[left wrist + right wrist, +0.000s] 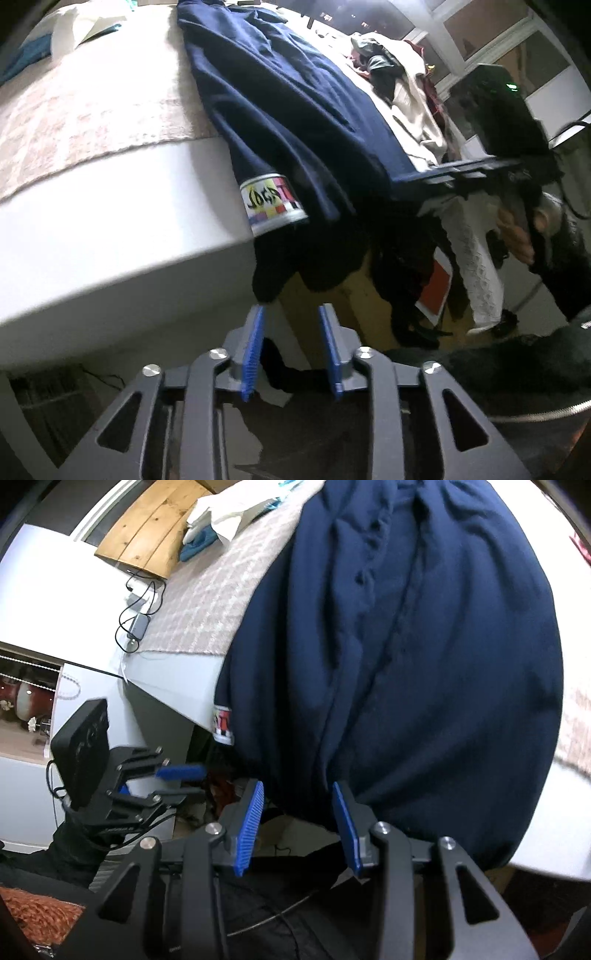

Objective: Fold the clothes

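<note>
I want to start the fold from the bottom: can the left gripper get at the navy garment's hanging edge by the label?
Probably yes. The left gripper is open, just below the navy garment where its hem droops over the table edge near the coloured label; nothing lies between.

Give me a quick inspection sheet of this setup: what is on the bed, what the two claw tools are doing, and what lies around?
Surface: bed with white side and pale checked cover.
Job's things: navy garment spread on the cover, its end drooping over the bed's edge; colourful printed cuff hangs at the side.
Clutter: heap of mixed clothes at the far end; white and teal items by the headboard.
Grippers: left gripper open, just below the hanging hem; right gripper open, at the garment's lower edge, gripping nothing.
Cables: black cable with adapter beside the bed.
Surroundings: wooden headboard, window frames, dim room.
</note>
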